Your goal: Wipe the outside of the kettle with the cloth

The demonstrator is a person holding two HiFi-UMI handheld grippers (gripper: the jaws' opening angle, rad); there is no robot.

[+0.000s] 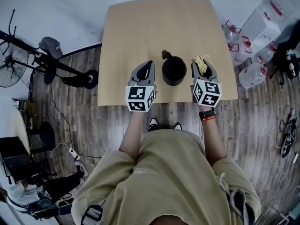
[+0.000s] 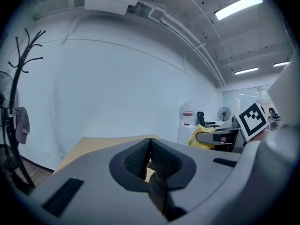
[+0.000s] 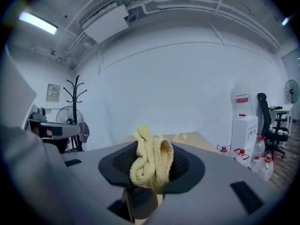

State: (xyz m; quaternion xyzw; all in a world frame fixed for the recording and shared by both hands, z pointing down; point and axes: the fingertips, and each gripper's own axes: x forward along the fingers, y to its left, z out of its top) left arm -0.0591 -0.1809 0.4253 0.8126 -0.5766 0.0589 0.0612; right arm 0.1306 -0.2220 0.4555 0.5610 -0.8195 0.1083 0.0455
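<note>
Nearest the person, the left gripper [image 1: 150, 66] sits just left of the kettle [image 1: 173, 70], jaws pressed together on nothing. The right gripper [image 1: 203, 67], just right of the kettle, is clamped on the bunched yellow cloth [image 3: 151, 165]. Wiping looks not yet begun, since the cloth is clear of the kettle and must next swing against its side. The table [image 1: 140, 27] stretches beyond the kettle. From above the kettle's sides are hidden, and neither gripper view shows it.

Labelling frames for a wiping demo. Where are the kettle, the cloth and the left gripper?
kettle [image 1: 174, 71]: head view, its dark top.
cloth [image 3: 151, 162]: right gripper view, its bunched middle.
left gripper [image 2: 150, 145]: left gripper view, where the shut pads meet.
</note>
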